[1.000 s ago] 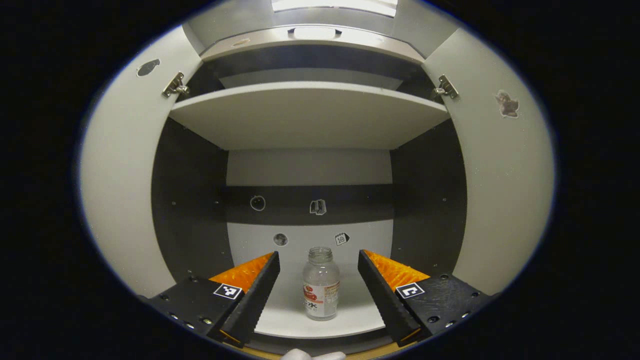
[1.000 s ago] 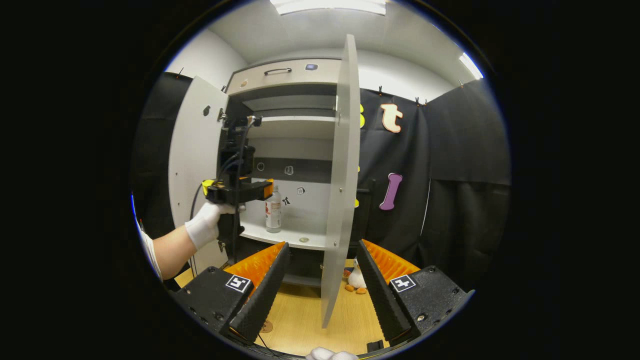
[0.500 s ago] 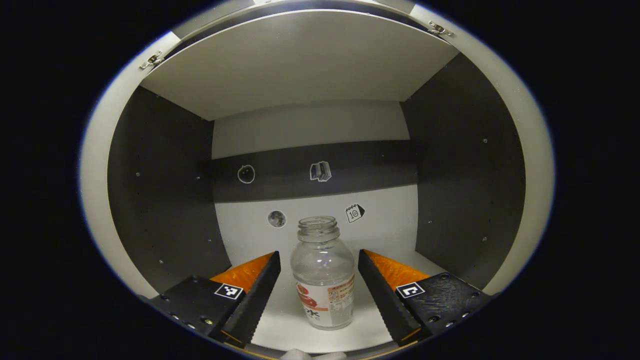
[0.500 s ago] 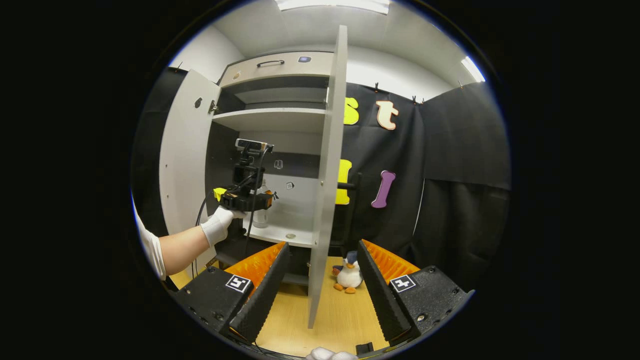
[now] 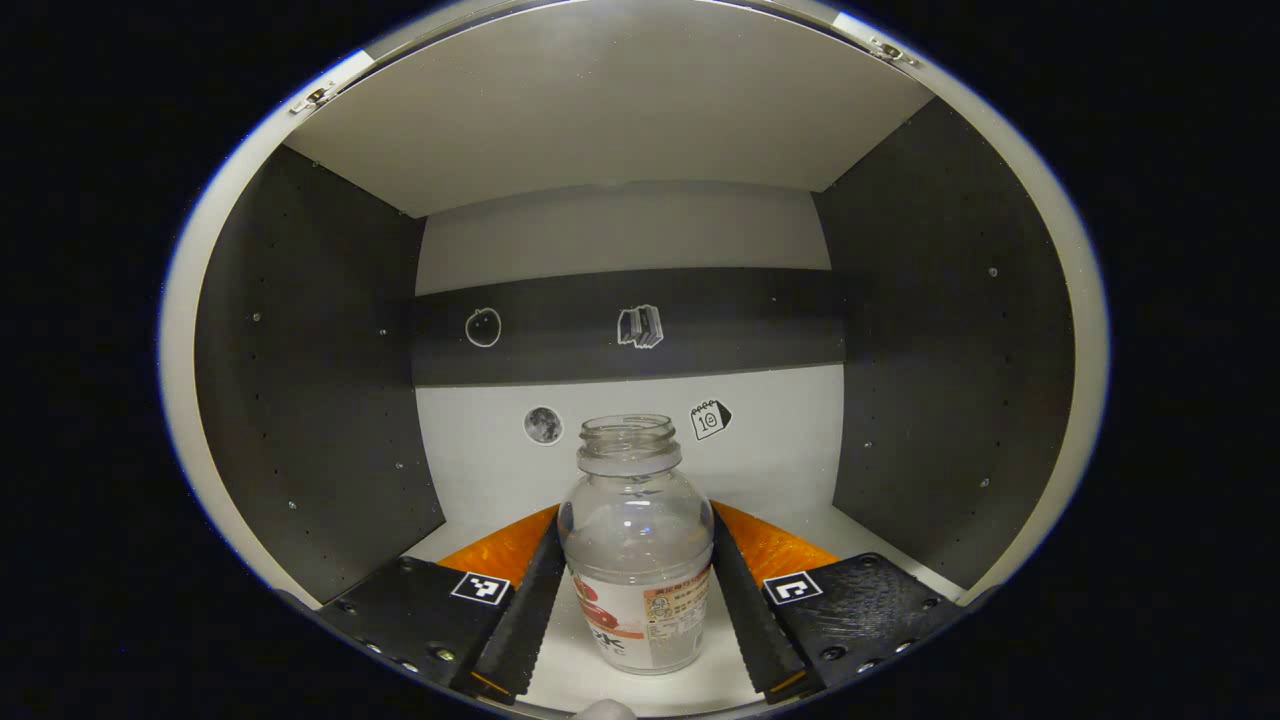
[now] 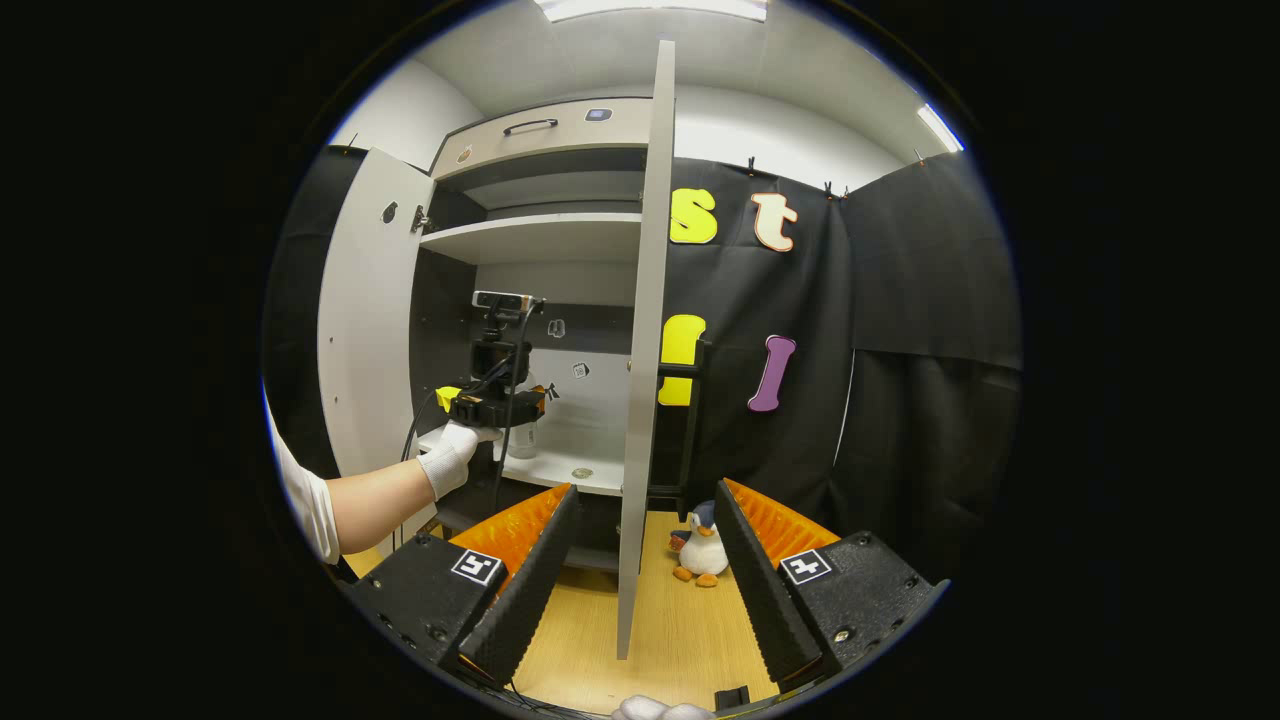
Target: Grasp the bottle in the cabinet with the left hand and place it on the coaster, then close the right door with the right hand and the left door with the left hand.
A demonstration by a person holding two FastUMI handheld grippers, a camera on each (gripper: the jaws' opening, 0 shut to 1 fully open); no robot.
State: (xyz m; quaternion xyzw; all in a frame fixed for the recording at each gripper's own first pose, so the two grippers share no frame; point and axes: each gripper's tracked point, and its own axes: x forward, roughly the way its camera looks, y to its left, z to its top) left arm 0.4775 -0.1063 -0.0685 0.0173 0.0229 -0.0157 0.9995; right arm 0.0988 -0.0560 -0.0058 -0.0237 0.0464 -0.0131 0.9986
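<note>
One cabinet (image 6: 540, 240), filling the left half of the right gripper view, with two doors: left door (image 6: 365, 330) swung wide at the left of the frame, right door (image 6: 640, 380) edge-on down the centre. Two shelves counted inside: upper shelf (image 5: 610, 110) across the top of the left gripper view, lower shelf (image 5: 790, 530) at the bottom. Four small stickers on the back wall, mid-frame. Wooden floor (image 6: 690, 630) at the bottom centre of the right gripper view.

Two grippers. Right gripper (image 6: 645, 575) at the bottom of its own view, jaws wide apart with the right door's edge seen between them, apart from both. Left gripper (image 5: 635, 590) at the bottom centre of its own view, jaws drawn narrow and lying against both sides of the bottle; seen too at centre left of the right gripper view (image 6: 495, 405), held by a gloved hand (image 6: 450, 465) reaching into the cabinet.

One bottle (image 5: 637, 545), clear, uncapped, upright on the lower shelf: long axis vertical, open mouth pointing up, label on the lower body.

One toy penguin (image 6: 703, 545) on the floor, lower centre. One coaster (image 6: 582, 473), small and flat on the lower shelf, just right of the bottle.
</note>
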